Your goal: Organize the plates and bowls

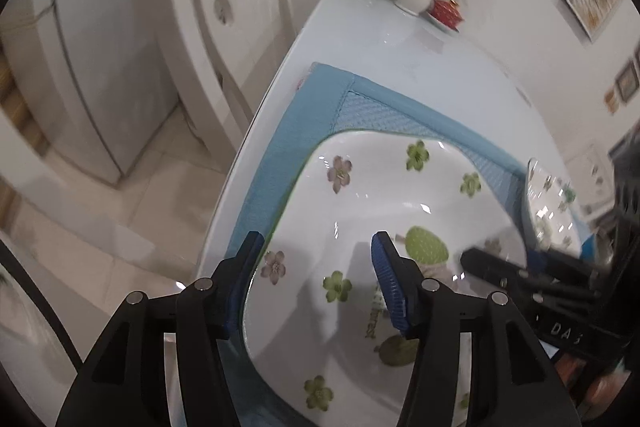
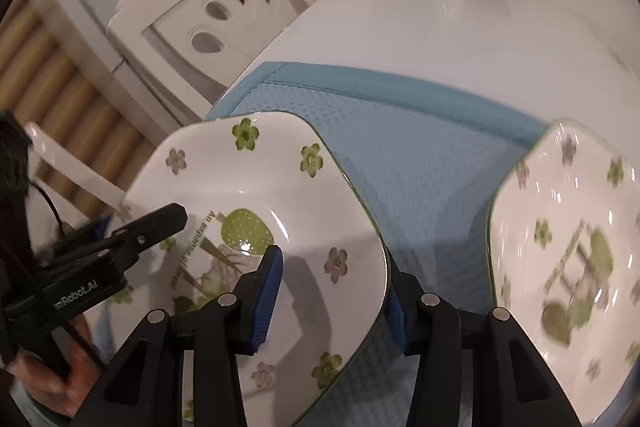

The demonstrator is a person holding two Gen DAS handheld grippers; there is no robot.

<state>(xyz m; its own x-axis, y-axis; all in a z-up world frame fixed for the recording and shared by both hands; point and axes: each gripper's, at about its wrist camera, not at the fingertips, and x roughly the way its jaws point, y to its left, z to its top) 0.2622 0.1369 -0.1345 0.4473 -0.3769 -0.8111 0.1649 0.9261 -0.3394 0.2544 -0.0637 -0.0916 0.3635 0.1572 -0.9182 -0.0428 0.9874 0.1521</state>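
Right wrist alone shows the second plate [image 2: 568, 267] whole

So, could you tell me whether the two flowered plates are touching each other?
Apart. The right wrist view shows bare blue mat running between the left-hand plate and the right-hand plate.

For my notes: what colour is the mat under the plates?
Light blue mat, with a plain border; right wrist view shows it best.
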